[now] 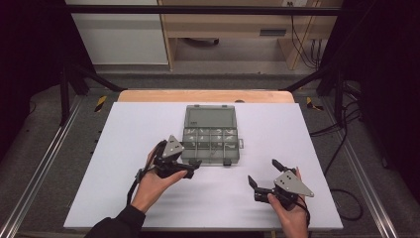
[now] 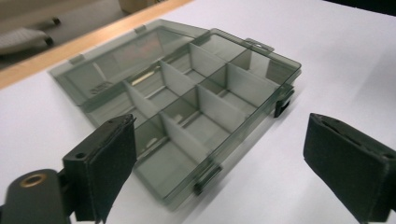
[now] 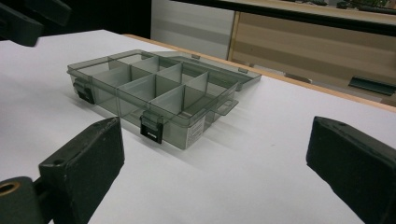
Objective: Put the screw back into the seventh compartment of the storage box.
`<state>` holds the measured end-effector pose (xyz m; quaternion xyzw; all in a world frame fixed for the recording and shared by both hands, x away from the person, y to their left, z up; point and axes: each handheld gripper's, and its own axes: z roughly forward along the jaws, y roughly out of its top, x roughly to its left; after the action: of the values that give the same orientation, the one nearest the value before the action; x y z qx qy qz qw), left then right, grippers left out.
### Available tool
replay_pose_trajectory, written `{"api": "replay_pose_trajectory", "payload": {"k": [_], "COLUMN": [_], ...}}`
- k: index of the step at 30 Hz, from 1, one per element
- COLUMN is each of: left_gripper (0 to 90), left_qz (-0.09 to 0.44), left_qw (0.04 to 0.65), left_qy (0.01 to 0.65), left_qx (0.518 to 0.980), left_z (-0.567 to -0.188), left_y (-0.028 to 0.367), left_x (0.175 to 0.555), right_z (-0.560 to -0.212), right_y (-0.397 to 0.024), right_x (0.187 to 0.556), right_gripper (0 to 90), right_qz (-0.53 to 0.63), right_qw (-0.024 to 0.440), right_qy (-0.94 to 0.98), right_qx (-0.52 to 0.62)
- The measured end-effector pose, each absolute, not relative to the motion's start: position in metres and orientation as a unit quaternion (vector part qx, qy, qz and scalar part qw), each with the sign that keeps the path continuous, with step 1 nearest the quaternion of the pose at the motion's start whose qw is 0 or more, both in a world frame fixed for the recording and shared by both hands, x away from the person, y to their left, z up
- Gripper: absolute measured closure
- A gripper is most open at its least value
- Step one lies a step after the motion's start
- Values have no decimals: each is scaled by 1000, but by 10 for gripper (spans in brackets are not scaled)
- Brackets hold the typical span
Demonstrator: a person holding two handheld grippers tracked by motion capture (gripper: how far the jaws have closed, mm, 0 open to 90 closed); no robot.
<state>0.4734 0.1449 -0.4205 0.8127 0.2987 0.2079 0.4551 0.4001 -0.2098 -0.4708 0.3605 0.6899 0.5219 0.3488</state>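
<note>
No text can be read. The box carries a small white label on its front corner and a mark on its lid, both too blurred to make out.

Bright tabletop, dark surround, soft blur

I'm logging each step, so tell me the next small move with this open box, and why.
Probably bring the left gripper back in toward the box and reach for its lid. The lid lies flat open behind the compartments, both latches hang free, and both grippers stand open holding nothing. The left is nearest the box's front edge; the right gripper sits apart on the table.
</note>
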Motion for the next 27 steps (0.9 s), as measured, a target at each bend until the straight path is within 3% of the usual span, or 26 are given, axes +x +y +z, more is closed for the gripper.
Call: {"api": "replay_pose_trajectory", "payload": {"k": [27], "left_gripper": [47], "left_qz": [258], "left_qw": [551], "left_qy": [304], "left_qx": [733], "left_z": [-431], "left_y": [250], "left_x": [428], "right_z": [-471], "right_y": [-213], "right_x": [402], "right_gripper": [47], "right_qz": [521], "right_qw": [344], "right_qy": [690], "right_qx": [365]}}
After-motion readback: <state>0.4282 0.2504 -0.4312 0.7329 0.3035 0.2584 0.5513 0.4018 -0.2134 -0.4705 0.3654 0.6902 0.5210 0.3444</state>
